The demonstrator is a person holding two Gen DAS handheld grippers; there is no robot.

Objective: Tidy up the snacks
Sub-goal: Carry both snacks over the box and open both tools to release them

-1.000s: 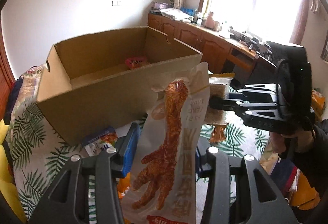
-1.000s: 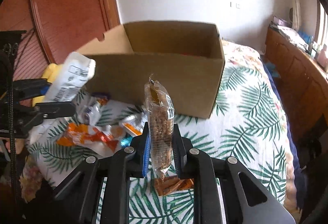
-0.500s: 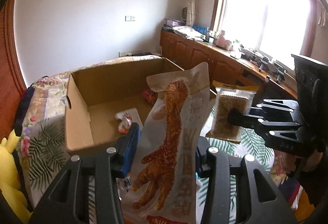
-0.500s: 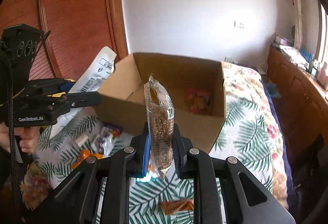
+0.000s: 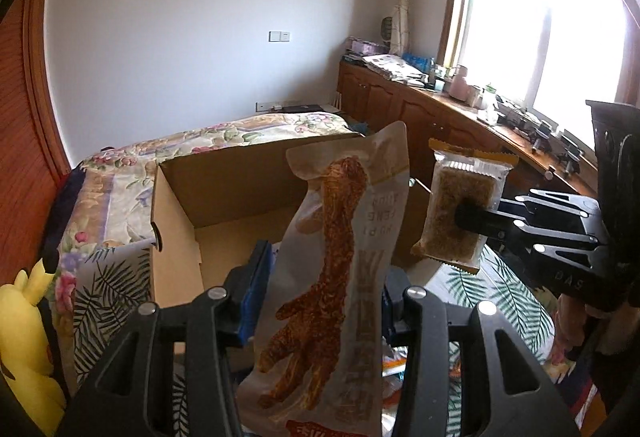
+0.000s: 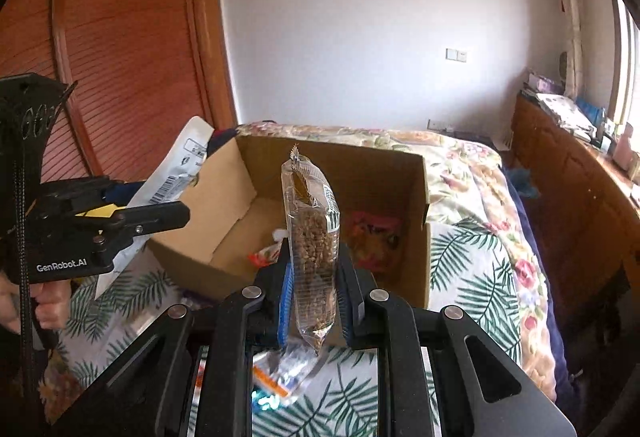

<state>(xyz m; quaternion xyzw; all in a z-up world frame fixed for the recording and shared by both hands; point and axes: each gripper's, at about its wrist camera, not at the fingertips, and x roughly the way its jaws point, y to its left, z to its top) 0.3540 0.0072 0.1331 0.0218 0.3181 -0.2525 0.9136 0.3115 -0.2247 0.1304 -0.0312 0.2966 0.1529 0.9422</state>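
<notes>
Left gripper clamps the pouch, right gripper pinches the bar. A few snacks are in the box; more wait on the bed, lower frame.

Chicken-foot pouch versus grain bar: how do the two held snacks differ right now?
The chicken-foot pouch is long, opaque white with a printed orange foot; the grain bar is shorter and clear, its brown grains visible. The pouch sits in the left gripper, the bar in the right gripper. Both are clamped upright near the cardboard box.
</notes>
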